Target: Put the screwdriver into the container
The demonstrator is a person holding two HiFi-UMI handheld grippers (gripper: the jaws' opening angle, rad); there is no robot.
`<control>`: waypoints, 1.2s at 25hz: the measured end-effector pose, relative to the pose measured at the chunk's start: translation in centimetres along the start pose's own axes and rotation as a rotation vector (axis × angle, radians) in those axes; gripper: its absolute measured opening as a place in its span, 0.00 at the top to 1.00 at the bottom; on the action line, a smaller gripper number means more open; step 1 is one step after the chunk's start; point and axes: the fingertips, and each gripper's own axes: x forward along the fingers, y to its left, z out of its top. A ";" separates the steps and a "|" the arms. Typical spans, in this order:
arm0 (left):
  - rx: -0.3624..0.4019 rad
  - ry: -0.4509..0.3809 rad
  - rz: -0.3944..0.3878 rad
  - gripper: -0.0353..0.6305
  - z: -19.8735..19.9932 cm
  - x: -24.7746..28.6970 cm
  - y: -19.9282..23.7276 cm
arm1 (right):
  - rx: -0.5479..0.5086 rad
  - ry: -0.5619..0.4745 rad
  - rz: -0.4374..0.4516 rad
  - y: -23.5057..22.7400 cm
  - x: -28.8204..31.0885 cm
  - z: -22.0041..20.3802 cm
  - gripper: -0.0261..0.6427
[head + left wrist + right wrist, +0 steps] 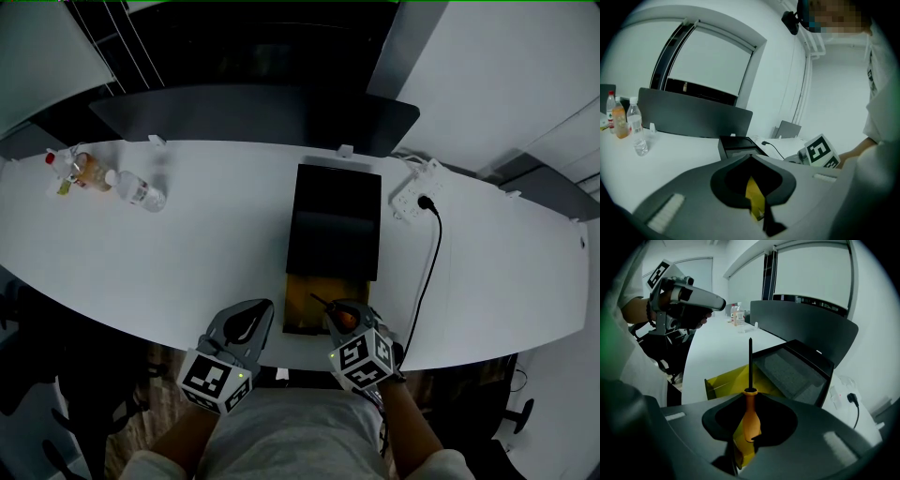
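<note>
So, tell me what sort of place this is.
Probably an office or meeting room. There is a long white curved table with a dark divider screen along its far edge. A power strip has a cable plugged in, and drink bottles stand on the table.

White curved counter (169, 262) spans room. Dark divider panel (253, 111) stands along counter's far edge. Beyond counter: white walls, large pale dark-framed window panel (710, 61). Below counter's near edge: brownish floor (155, 380). Counter's far left: plastic bottles (141, 192). Counter's far right: white power strip (412, 192), black cable (433, 272) plugged in. Light dim, cool, even.
</note>
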 end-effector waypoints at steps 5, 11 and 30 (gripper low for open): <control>-0.009 0.011 0.005 0.94 -0.3 0.1 0.3 | -0.011 0.034 0.003 -0.1 1.3 -0.7 0.83; -0.009 0.020 0.008 0.95 -0.7 0.2 0.8 | -0.044 0.087 0.017 0.0 2.8 -1.6 0.83; -0.025 0.040 0.026 0.94 -1.7 -1.0 1.7 | -0.159 0.207 0.044 0.9 5.8 -2.4 0.83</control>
